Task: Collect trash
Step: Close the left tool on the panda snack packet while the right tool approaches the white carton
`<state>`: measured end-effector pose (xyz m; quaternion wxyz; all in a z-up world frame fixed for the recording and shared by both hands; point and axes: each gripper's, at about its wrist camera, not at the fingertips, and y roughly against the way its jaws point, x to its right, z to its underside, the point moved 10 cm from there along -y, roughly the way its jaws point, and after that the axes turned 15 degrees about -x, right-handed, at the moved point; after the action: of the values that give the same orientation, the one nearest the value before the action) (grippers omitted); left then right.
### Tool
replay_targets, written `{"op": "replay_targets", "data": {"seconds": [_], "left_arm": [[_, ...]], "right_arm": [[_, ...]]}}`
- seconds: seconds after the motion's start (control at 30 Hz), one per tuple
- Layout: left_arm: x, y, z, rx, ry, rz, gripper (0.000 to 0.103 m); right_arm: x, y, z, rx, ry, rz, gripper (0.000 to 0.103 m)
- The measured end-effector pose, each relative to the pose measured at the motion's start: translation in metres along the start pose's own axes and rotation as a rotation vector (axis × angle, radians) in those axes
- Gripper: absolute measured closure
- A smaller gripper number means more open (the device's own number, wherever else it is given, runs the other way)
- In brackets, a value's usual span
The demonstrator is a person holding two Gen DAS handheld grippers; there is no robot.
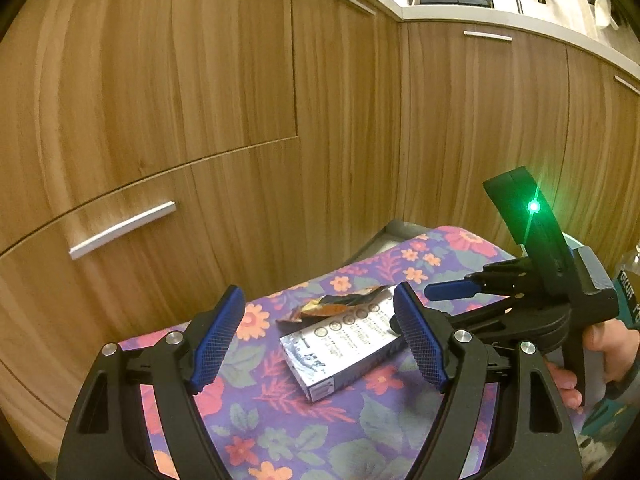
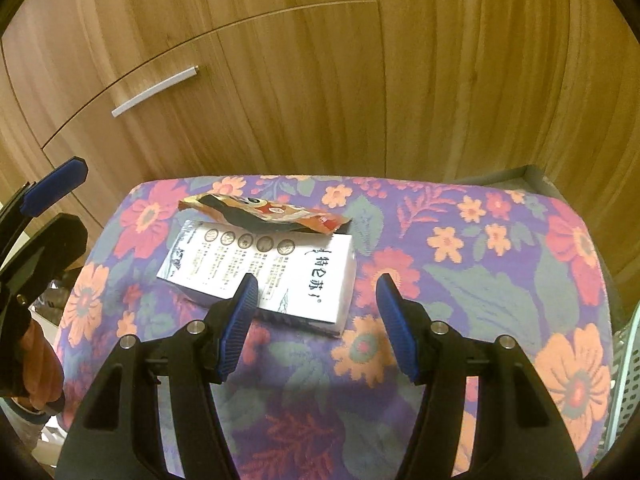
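Wooden cabinets (image 1: 200,80) fill the background behind a floral-covered seat (image 2: 480,280). Both grippers hover over it with jaws spread, pinching nothing. A white printed carton (image 2: 272,268) lies flat just ahead of the right gripper (image 2: 314,320) and between the left gripper (image 1: 320,340) fingers' line of sight. An orange snack wrapper (image 2: 264,216) touches its far edge.
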<state>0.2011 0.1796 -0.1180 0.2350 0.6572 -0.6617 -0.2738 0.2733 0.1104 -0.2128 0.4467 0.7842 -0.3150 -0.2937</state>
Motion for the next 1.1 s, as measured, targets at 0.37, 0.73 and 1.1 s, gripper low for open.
{"op": "replay_targets", "data": {"seconds": [0.37,0.73,1.1], "left_arm": [[-0.024,-0.035,0.009,-0.192,-0.135,0.323,0.026],[-0.003,-0.089,0.003,-0.308,-0.277,0.312,0.045],[-0.005,-0.100,0.013,-0.343,-0.273,0.335,0.075]], "right_arm": [[-0.015,-0.003,-0.002,-0.005,0.063,-0.056,0.046],[-0.024,0.002,0.011,-0.021,0.115,-0.079,0.046],[-0.047,0.008,0.029,-0.037,0.225,-0.099,0.046]]}}
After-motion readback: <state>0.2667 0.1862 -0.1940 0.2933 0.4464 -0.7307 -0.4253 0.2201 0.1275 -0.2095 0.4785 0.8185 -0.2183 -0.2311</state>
